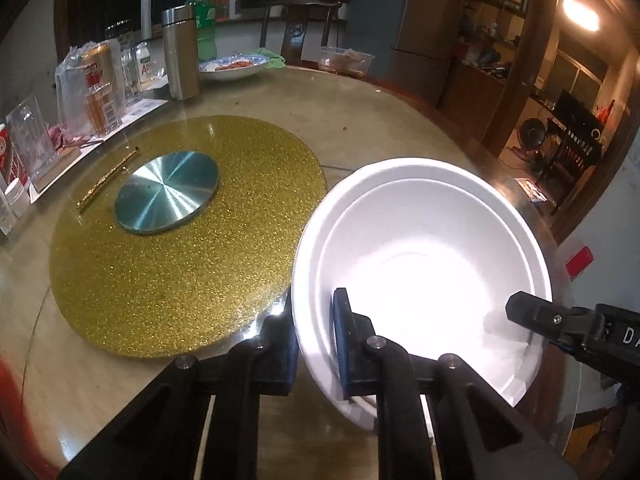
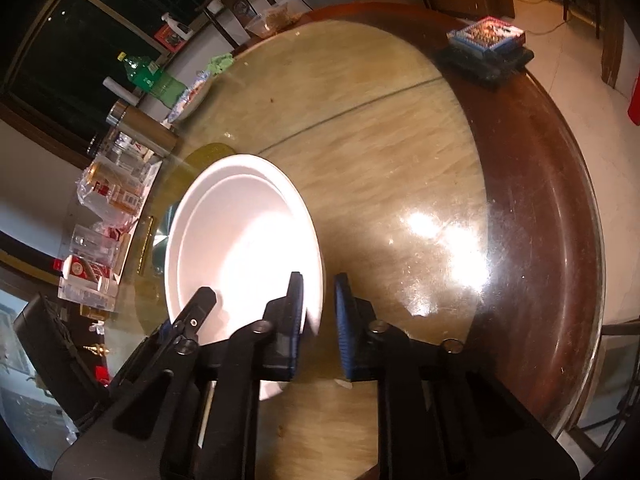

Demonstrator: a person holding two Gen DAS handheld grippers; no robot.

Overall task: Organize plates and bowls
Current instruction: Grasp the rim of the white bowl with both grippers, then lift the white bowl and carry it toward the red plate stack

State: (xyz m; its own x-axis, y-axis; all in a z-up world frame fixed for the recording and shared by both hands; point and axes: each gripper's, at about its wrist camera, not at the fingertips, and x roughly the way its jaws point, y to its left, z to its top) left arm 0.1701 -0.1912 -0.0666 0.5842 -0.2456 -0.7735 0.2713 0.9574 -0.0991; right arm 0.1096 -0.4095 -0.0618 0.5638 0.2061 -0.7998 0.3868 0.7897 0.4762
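A white bowl (image 1: pixel 420 256) sits nested in a second white bowl or plate whose wider rim (image 1: pixel 372 172) shows around it, on the round table. My left gripper (image 1: pixel 316 340) straddles the near left rim, one finger inside and one outside, and looks shut on it. My right gripper (image 2: pixel 318 320) straddles the opposite rim of the bowls (image 2: pixel 240 240), with a visible gap to the outer pad; one of its fingers (image 1: pixel 532 314) shows over the bowl in the left wrist view.
A gold glitter turntable (image 1: pixel 180 240) with a metal disc (image 1: pixel 168 192) lies left of the bowls. Bottles, cans, a steel flask (image 1: pixel 180 52) and a blue patterned dish (image 1: pixel 236 66) crowd the far left. A box (image 2: pixel 486 36) sits at the table's far edge.
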